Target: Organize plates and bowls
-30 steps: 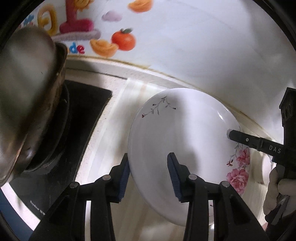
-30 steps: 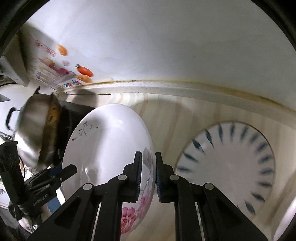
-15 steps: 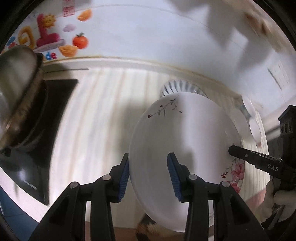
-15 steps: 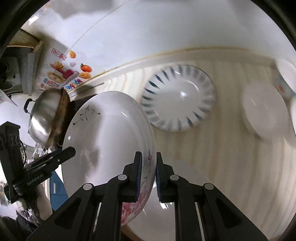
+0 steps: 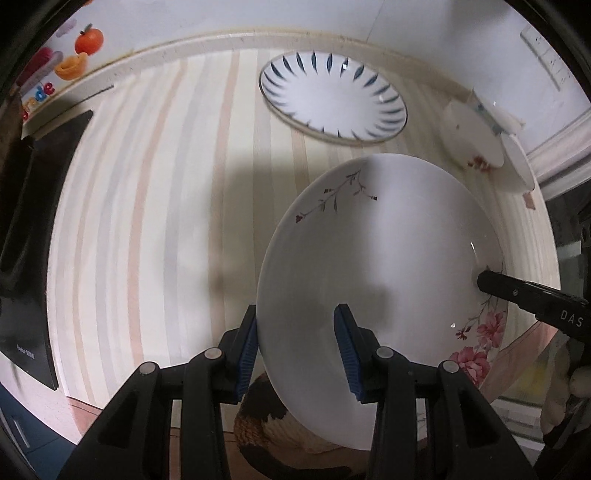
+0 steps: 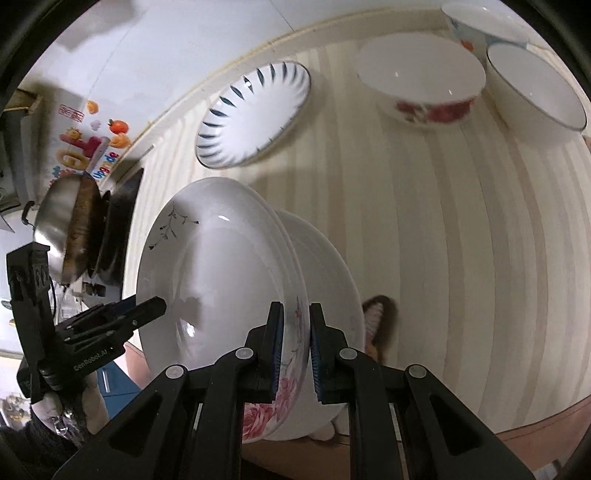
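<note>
A white deep plate with pink flowers [image 5: 388, 258] hangs tilted in the air over the counter's front edge, gripped on two sides. My left gripper [image 5: 295, 332] is shut on its near rim, blue pads on either face. My right gripper [image 6: 297, 332] is shut on the flowered rim opposite. From the left wrist view, the right gripper's finger [image 5: 517, 291] shows at the plate's right rim. From the right wrist view, the same plate [image 6: 221, 266] shows with the left gripper [image 6: 147, 308] at its left edge. A blue-patterned plate [image 5: 332, 99] lies flat on the striped counter near the wall.
Three bowls stand at the back right: one with red flowers [image 6: 421, 81], a plain white one [image 6: 535, 92], another behind [image 6: 480, 18]. A steel wok [image 6: 66, 225] sits on the black stove [image 5: 33, 221] to the left. A slippered foot [image 6: 376, 321] shows below the counter edge.
Both grippers carried the flowered plate to the right along the counter, away from the stove and wok. The blue-patterned plate and the bowls have come into fuller view.
</note>
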The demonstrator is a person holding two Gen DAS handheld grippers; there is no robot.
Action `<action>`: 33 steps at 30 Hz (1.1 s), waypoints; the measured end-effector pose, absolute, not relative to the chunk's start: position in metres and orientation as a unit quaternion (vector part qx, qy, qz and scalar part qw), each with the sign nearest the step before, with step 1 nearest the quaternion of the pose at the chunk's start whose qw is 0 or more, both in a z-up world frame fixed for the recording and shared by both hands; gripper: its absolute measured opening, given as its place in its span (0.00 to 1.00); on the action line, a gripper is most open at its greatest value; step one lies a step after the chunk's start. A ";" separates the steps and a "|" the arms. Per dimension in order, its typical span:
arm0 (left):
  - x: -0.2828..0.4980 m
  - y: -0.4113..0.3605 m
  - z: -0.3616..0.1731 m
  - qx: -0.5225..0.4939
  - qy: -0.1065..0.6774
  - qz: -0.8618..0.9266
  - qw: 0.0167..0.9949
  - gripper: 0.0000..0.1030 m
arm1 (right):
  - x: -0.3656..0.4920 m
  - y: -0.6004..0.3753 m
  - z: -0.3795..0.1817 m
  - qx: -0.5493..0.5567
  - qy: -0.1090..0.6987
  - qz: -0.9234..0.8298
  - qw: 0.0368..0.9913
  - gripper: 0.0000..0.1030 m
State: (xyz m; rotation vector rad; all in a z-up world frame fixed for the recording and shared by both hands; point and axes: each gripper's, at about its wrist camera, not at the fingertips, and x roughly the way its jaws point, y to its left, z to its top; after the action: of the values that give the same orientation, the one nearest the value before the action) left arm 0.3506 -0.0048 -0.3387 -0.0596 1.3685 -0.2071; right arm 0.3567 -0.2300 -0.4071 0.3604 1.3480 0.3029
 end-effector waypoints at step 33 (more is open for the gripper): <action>0.337 -0.026 -0.366 -0.002 0.664 -0.047 0.747 0.36 | 0.370 -0.241 -0.423 0.158 0.689 0.137 0.694 0.18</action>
State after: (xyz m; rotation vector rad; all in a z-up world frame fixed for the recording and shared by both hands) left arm 0.3375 -0.0258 -0.3662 -0.0040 1.4522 -0.1025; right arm 0.3695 -0.2406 -0.4233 0.3532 1.5394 0.3066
